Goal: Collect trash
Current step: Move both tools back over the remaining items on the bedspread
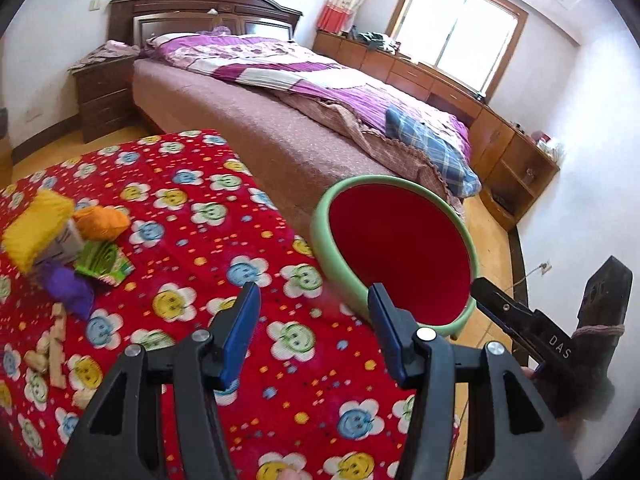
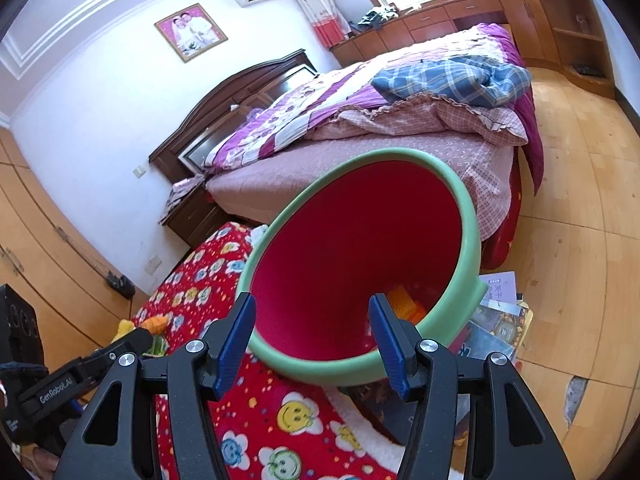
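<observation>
A red bin with a green rim [image 1: 400, 256] stands at the right edge of a table under a red flowered cloth [image 1: 192, 240]; it also fills the right wrist view [image 2: 360, 240], with orange trash [image 2: 404, 300] at its bottom. My left gripper [image 1: 312, 320] is open and empty above the cloth, just left of the bin. My right gripper [image 2: 312, 328] is open and empty, its jaws in front of the bin's near rim. Trash lies at the cloth's left: a yellow piece [image 1: 36, 224], an orange piece [image 1: 102, 222], a green wrapper [image 1: 102, 262], a purple piece [image 1: 68, 288] and peanut shells [image 1: 52, 352].
A bed [image 1: 280, 120] with purple bedding runs behind the table. A dark nightstand [image 1: 104, 92] stands at its head. Wooden cabinets [image 1: 500, 140] line the window wall. Books and papers [image 2: 496, 316] lie on the wooden floor beside the bin.
</observation>
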Tool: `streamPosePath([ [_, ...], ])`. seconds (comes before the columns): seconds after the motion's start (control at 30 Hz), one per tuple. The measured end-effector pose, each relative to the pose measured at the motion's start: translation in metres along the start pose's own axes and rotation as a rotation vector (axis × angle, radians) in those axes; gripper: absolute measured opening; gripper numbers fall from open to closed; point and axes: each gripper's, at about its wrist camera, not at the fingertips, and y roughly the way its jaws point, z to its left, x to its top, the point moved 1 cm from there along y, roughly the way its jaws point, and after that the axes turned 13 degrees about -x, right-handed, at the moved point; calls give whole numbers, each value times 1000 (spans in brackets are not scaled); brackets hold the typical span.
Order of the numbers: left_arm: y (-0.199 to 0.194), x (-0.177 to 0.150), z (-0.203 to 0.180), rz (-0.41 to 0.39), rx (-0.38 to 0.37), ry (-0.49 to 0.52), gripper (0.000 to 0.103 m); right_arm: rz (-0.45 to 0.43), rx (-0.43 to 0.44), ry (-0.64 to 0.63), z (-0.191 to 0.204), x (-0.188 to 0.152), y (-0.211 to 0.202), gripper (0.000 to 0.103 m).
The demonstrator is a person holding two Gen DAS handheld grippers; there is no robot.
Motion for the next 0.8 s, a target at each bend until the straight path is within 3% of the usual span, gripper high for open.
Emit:
streamPosePath([
  [0.8, -79, -36, 82, -88, 171, -153, 56, 61, 49, -127, 61, -38, -5, 62],
])
